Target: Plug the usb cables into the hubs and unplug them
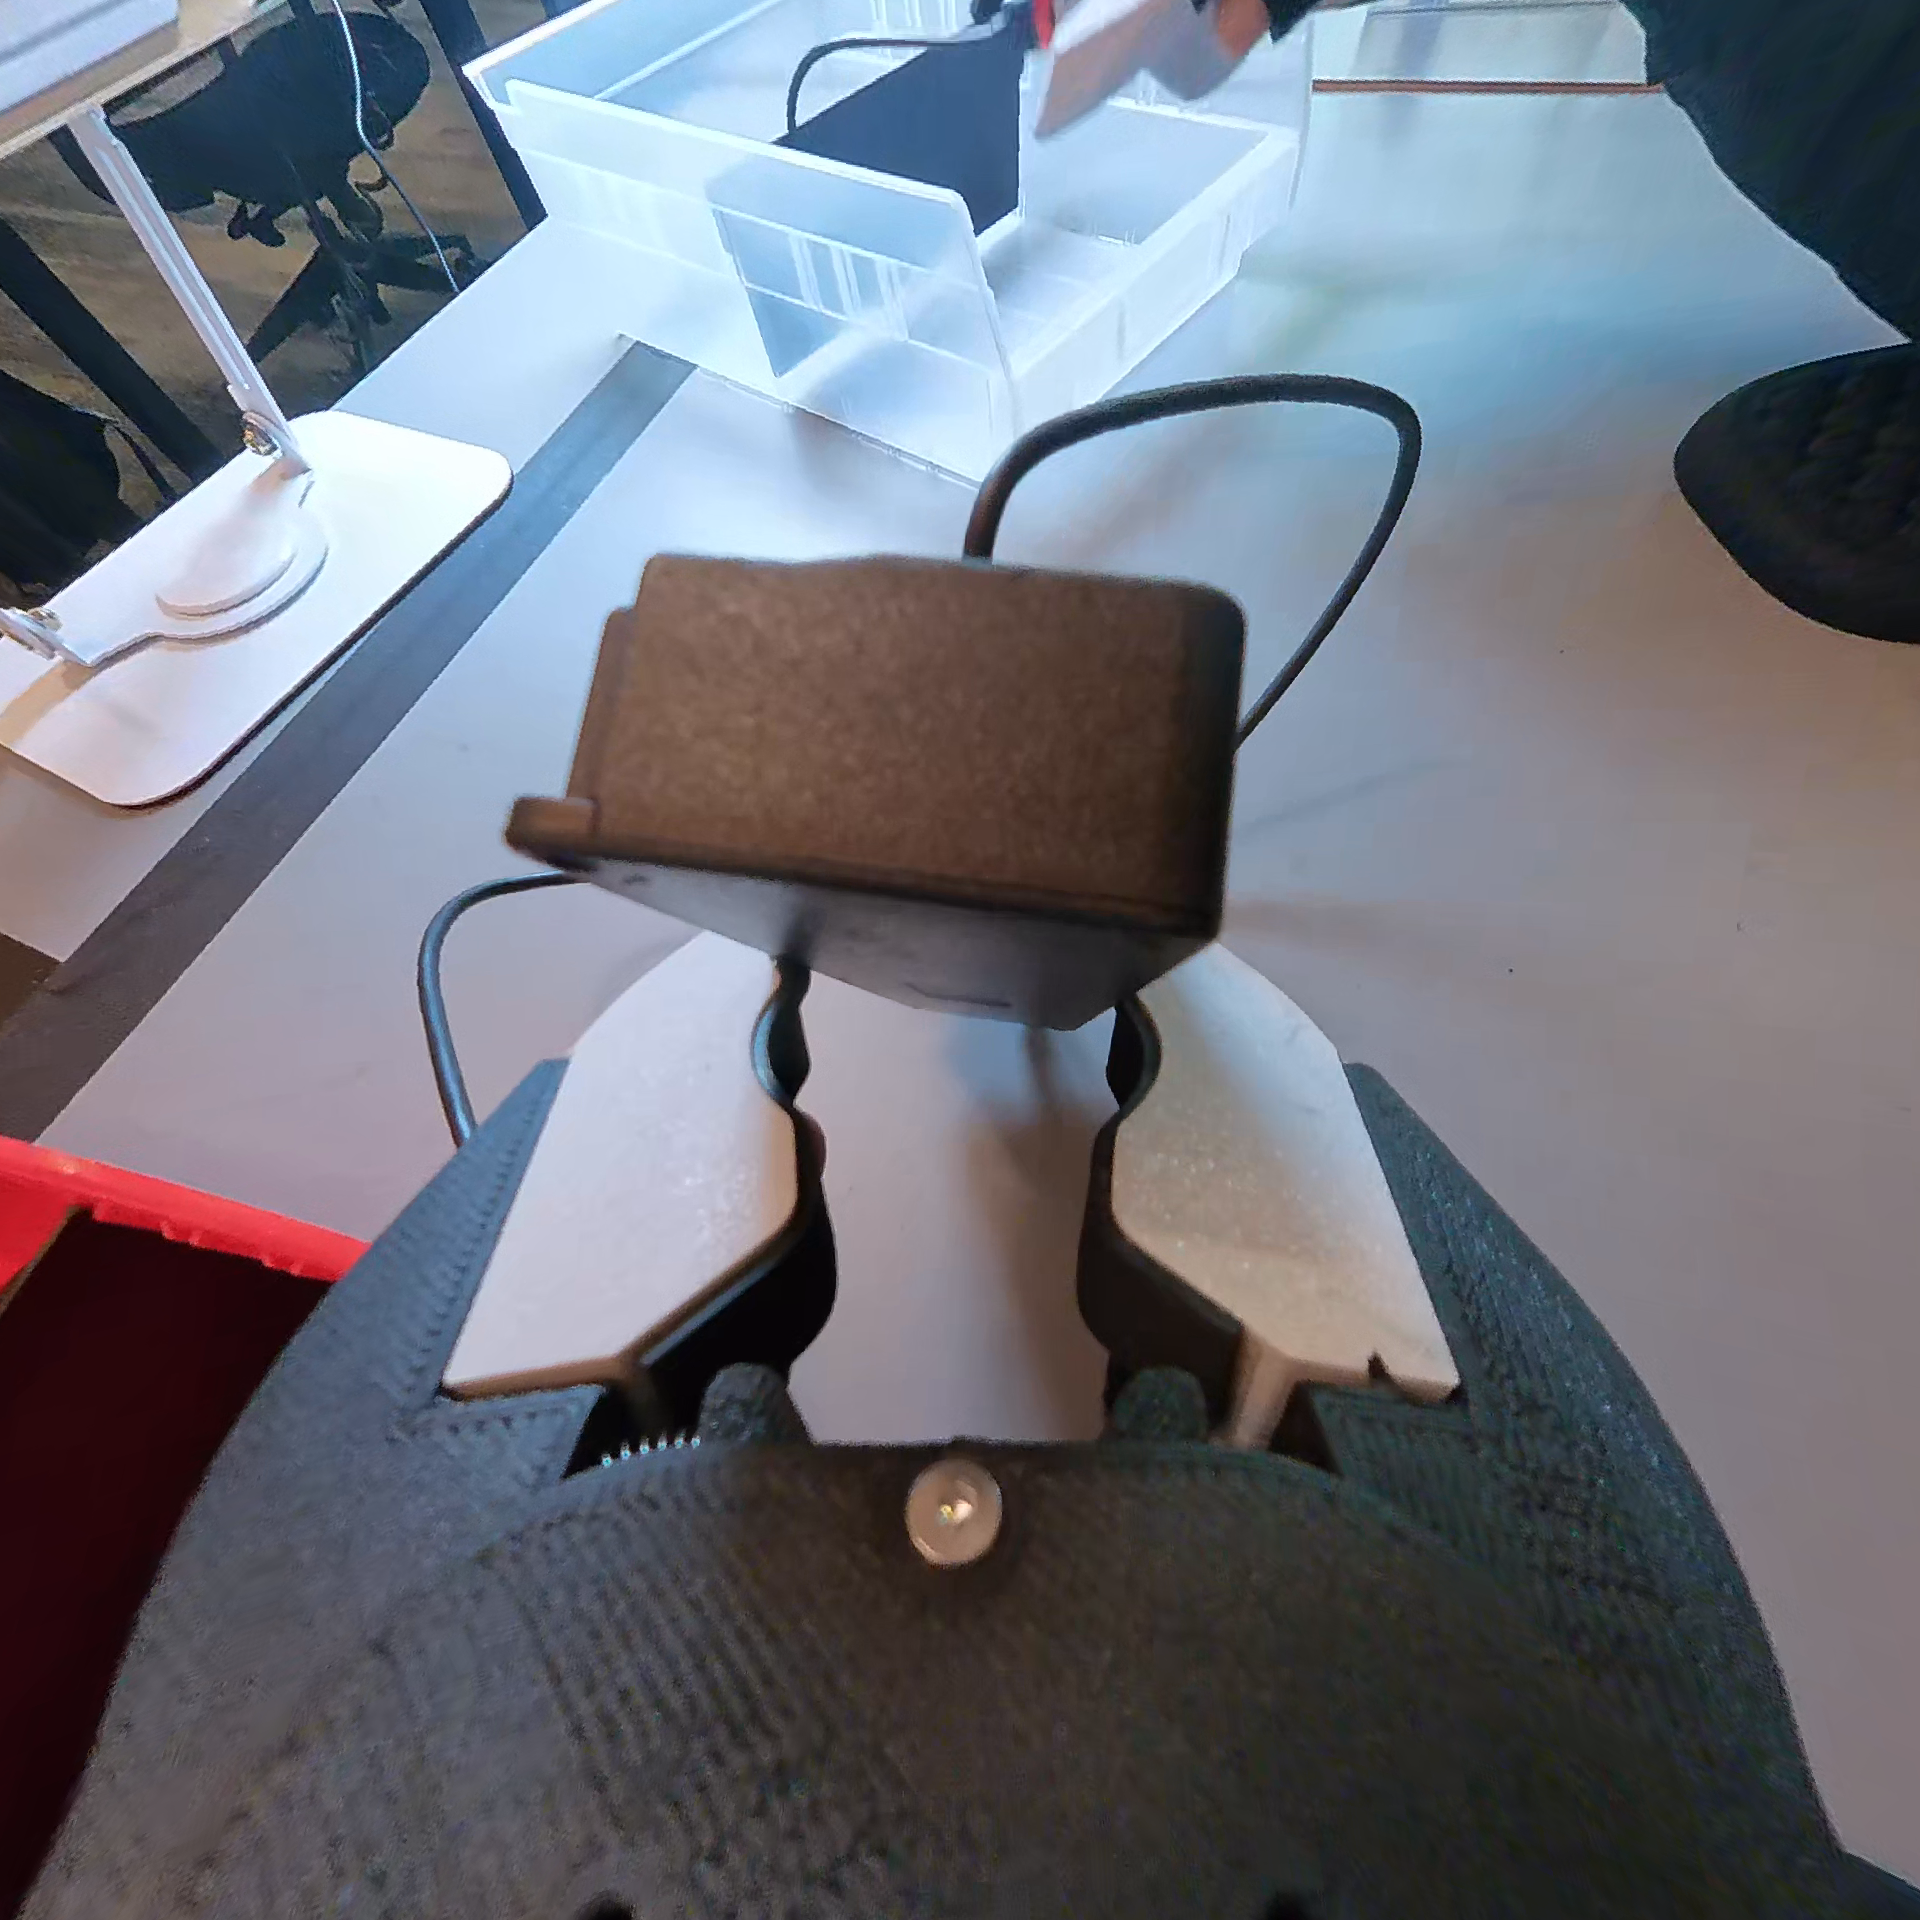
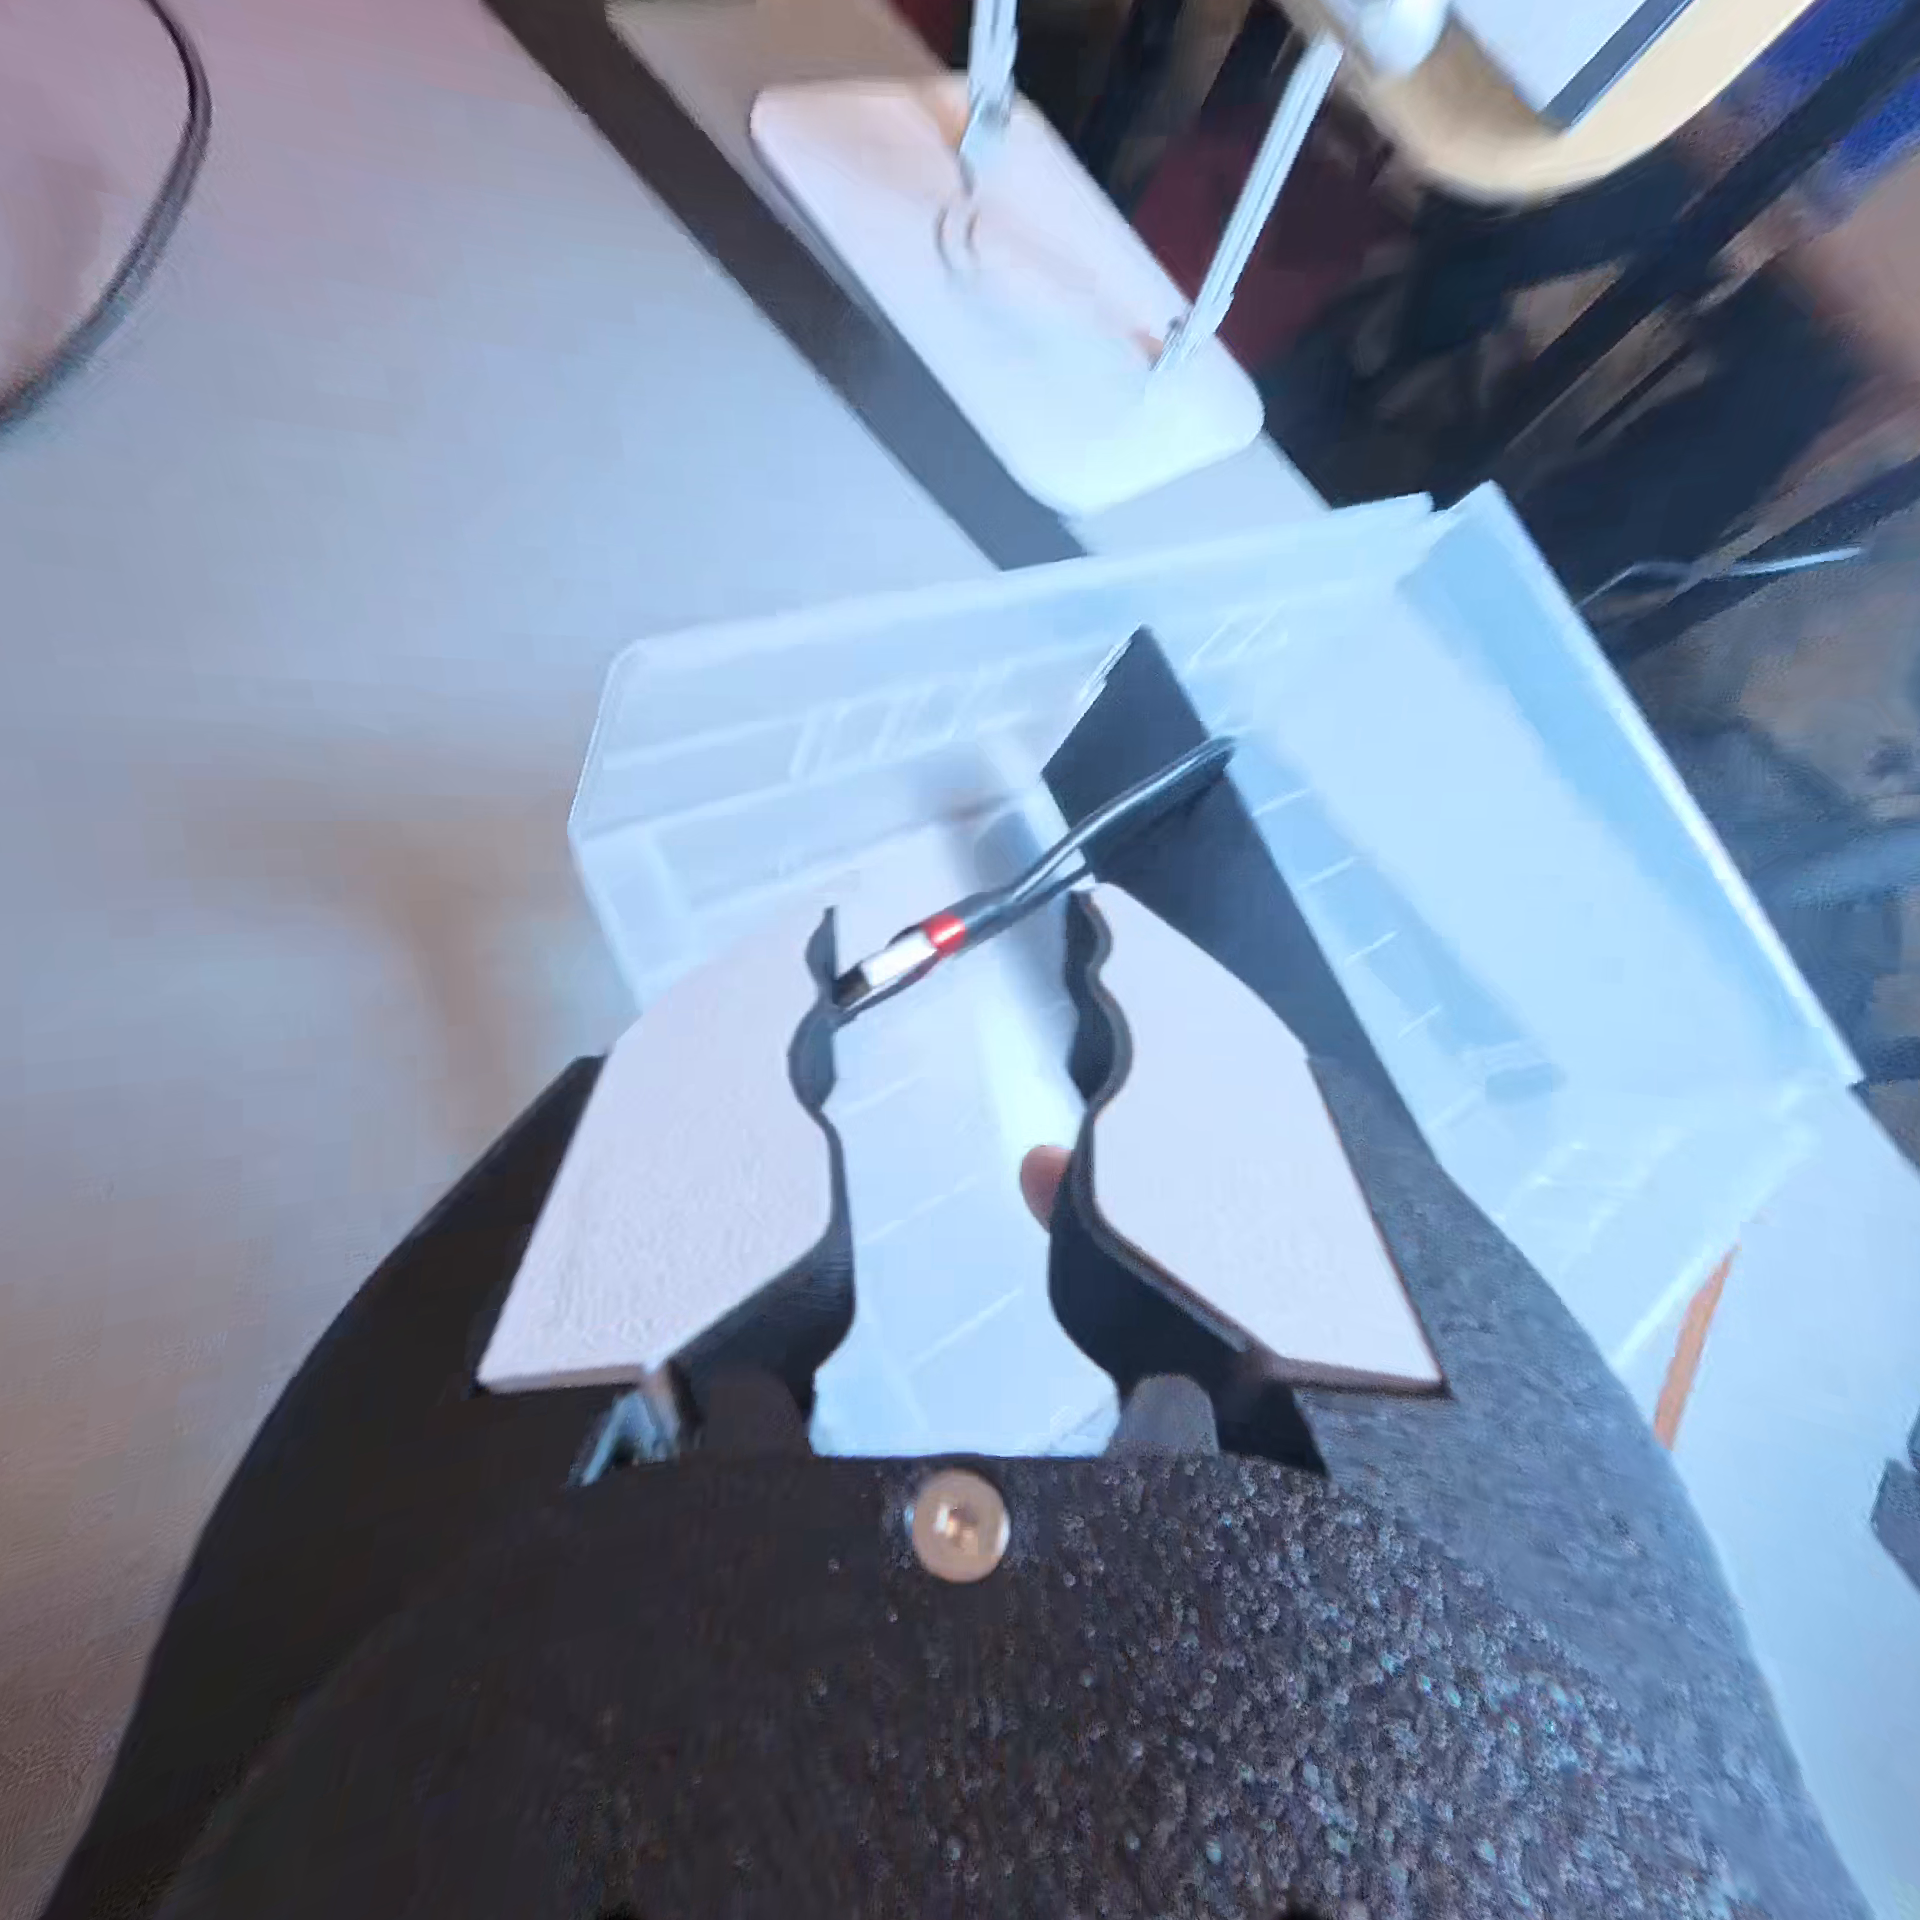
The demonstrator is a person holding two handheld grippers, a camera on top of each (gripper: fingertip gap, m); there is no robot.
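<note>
My left tongs (image 1: 951, 997) were pinching the black hub (image 1: 904, 769) by its near edge only, holding it tilted and clear of the grey tabletop (image 1: 1507, 935). Its thin black lead (image 1: 1351, 436) looped up behind it and another stretch curled down past my left finger. With so little of the box between the fingers, any push from a plug could have pivoted it or popped it out of my grip.

My right tongs (image 2: 951, 971) were spread, with nothing clamped between them. The small cable plug (image 2: 902, 961), silver with a red band, lay across the gap, its tip touching or hooked on the inner edge of the left finger; the picture was smeared by motion, so I could not say whether it was truly caught there or just passing in front. Its black cord (image 2: 1132, 821) ran back into the clear plastic organiser tray (image 2: 1455, 727), which stood on the tabletop beyond the hub.

The risks, as I judged them: the plug could have slipped off and dropped back into the tray; if I closed on it crooked, it would have met the hub's port at an angle and jammed or skidded; and a tug on the cord might have dragged the light tray along.
</note>
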